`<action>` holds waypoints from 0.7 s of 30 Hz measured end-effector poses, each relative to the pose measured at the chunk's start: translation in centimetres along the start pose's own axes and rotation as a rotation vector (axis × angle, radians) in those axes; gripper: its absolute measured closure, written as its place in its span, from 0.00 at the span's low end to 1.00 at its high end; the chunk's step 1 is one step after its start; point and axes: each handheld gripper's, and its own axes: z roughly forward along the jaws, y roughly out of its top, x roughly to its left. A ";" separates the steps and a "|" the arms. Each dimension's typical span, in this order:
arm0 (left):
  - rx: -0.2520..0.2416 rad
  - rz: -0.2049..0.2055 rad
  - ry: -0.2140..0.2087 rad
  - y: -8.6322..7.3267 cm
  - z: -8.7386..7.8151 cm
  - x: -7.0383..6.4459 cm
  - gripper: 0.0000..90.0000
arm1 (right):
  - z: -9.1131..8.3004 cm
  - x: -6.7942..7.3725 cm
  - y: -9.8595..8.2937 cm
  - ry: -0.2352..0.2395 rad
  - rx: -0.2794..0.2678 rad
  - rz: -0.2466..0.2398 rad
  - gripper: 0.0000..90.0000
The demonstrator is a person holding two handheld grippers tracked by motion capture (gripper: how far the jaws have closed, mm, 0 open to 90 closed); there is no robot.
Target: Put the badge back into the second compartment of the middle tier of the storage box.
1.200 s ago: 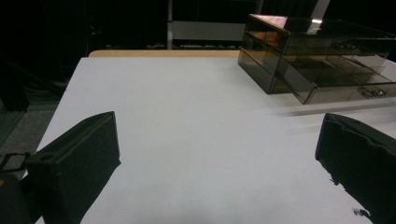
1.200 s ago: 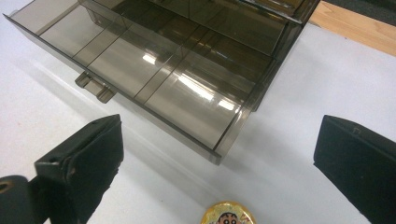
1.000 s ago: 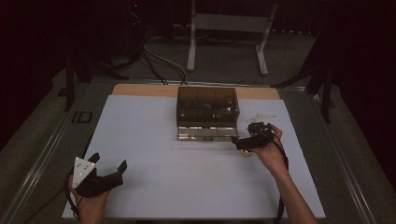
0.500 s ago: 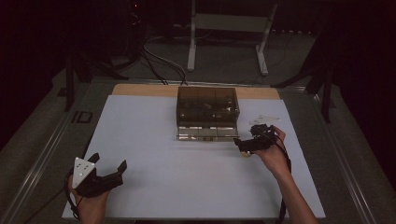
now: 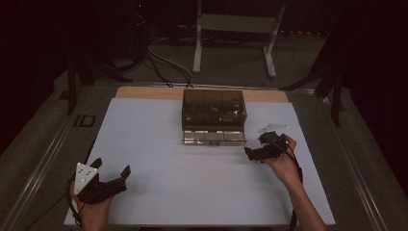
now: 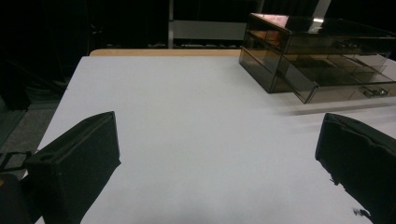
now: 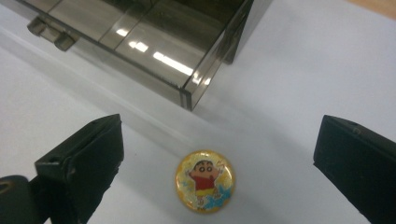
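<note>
Right gripper (image 7: 219, 154) (fingers spread) hovers over cartoon badge (image 7: 205, 180).

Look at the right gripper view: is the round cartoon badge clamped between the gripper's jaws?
No: the round cartoon badge lies flat on the white table, with the right gripper open wide and both jaws clear of it.

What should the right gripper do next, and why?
Probably lower the right gripper and close on the round cartoon badge. The badge lies flat on the white table between its wide-open jaws, untouched, just off the corner of the pulled-out drawer.
</note>
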 end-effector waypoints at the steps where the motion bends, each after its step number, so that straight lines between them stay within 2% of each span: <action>1: 0.000 -0.001 0.000 0.0 0.0 0.0 0.01 | 0.1 0.0 -0.2 0.002 0.007 0.005 0.04; 12: -0.001 -0.002 -0.001 0.0 0.0 0.0 0.01 | 1.1 0.3 -0.7 -0.007 0.054 0.012 0.08; 16: -0.002 -0.003 -0.001 0.0 0.0 0.0 0.01 | 1.6 0.3 -1.1 -0.006 0.070 0.027 0.12; 21: -0.001 -0.002 0.000 0.0 0.0 0.0 0.01 | 2.1 0.3 -1.5 -0.011 0.083 0.047 0.22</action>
